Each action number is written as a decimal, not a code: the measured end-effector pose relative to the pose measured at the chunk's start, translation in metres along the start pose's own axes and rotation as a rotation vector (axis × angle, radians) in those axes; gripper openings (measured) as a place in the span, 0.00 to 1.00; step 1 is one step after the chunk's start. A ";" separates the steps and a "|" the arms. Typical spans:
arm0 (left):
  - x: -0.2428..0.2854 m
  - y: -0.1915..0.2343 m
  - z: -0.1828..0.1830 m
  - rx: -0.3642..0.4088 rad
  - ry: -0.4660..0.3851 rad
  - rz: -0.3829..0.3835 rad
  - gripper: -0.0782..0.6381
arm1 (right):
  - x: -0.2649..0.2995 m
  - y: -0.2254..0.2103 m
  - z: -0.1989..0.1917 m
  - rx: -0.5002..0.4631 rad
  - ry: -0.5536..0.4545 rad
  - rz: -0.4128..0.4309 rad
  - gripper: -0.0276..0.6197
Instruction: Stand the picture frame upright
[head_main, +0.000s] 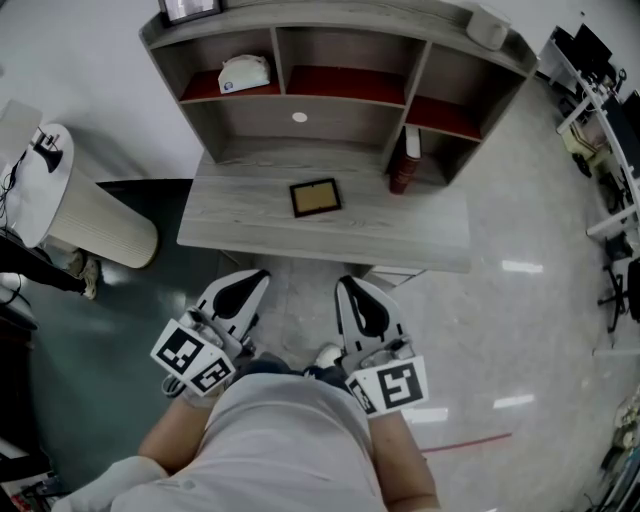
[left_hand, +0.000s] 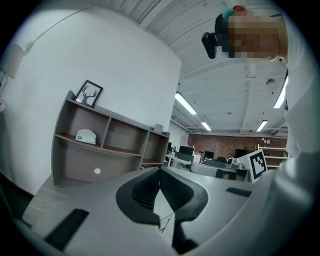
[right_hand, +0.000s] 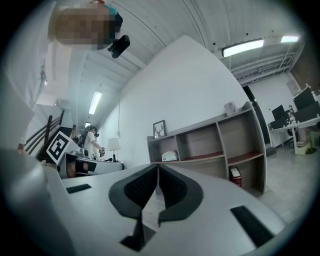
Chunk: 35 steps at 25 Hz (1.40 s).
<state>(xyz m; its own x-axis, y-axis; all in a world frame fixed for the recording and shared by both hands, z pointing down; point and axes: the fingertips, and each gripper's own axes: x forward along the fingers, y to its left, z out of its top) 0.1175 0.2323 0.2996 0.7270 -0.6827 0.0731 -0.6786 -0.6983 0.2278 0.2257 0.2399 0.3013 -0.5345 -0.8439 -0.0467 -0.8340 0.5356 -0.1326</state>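
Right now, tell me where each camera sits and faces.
Head view: on the person's head, facing down at the desk and flat picture frame; torso, left claw, right claw show.
Left gripper view: on left claw, level toward shelf unit; shut jaws show.
Right gripper view: on right claw, likewise.
Shared: deer picture atop shelf unit.

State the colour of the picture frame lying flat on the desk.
The picture frame has a dark border around a tan centre, clearest in the head view.

Picture frame (head_main: 315, 197) image too small
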 end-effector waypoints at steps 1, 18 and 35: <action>0.002 -0.004 -0.002 0.006 0.007 0.008 0.13 | -0.005 -0.006 -0.001 0.005 -0.001 -0.001 0.08; 0.035 -0.010 -0.012 0.009 0.020 0.044 0.13 | -0.019 -0.049 -0.011 0.039 0.017 -0.015 0.08; 0.082 0.070 -0.004 -0.039 0.034 0.037 0.13 | 0.060 -0.080 -0.026 0.042 0.078 -0.032 0.08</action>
<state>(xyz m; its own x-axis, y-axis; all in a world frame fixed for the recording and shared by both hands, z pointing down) 0.1302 0.1284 0.3258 0.7049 -0.7000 0.1147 -0.7011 -0.6631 0.2624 0.2568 0.1478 0.3346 -0.5183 -0.8545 0.0348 -0.8451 0.5055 -0.1740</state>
